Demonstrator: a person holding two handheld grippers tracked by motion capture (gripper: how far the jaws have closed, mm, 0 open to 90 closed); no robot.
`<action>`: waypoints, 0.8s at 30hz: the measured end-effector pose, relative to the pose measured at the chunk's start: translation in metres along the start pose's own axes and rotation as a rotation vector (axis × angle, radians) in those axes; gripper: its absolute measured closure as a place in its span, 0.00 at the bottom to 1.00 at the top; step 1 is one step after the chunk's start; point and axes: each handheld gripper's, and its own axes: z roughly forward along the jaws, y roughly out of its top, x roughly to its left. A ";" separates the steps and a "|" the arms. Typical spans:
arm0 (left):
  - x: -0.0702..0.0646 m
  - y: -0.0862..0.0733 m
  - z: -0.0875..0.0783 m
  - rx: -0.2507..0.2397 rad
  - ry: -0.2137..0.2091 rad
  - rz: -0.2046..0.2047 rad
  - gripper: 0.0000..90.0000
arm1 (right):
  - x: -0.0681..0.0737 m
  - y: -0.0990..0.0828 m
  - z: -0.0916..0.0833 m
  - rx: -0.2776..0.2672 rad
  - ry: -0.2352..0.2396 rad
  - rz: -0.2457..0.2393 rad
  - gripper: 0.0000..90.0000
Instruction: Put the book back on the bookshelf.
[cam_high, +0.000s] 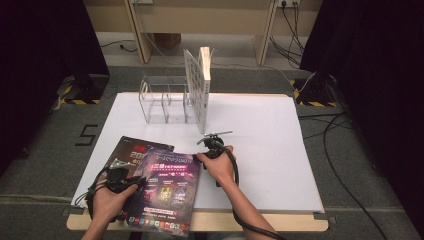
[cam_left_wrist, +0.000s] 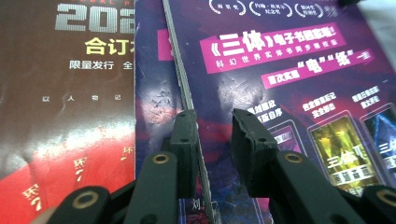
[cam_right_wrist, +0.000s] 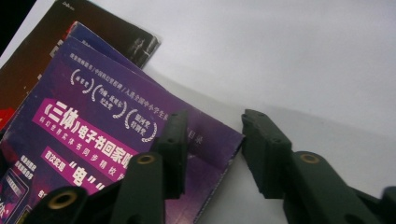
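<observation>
A purple magazine (cam_high: 165, 192) lies on top of a dark red one (cam_high: 127, 150) at the table's front left. My left gripper (cam_high: 120, 172) sits at its left edge. In the left gripper view the jaws (cam_left_wrist: 212, 116) stand apart astride that raised edge of the purple magazine (cam_left_wrist: 289, 70), with the red magazine (cam_left_wrist: 60, 93) to the left. My right gripper (cam_high: 212, 142) is at the magazine's far right corner. Its jaws (cam_right_wrist: 212, 121) are open, one over the purple cover (cam_right_wrist: 93, 130), the other over the white sheet (cam_right_wrist: 303, 70).
A clear acrylic organizer (cam_high: 165, 102) stands at the back of the white sheet (cam_high: 260, 140). A white book (cam_high: 200, 85) stands upright against its right end. A third, bluish cover (cam_left_wrist: 152, 93) peeks out under the purple one. The wooden table edge (cam_high: 250, 222) runs along the front.
</observation>
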 end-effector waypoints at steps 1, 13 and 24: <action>-0.001 0.000 0.000 0.003 0.008 0.006 0.79 | 0.001 0.001 -0.002 -0.003 -0.002 0.001 0.72; -0.004 0.000 0.000 0.004 0.032 0.008 0.79 | 0.011 0.006 -0.026 -0.079 0.070 0.038 0.76; -0.006 0.000 0.000 0.001 0.046 0.003 0.80 | 0.010 -0.002 -0.032 -0.111 0.121 0.097 0.71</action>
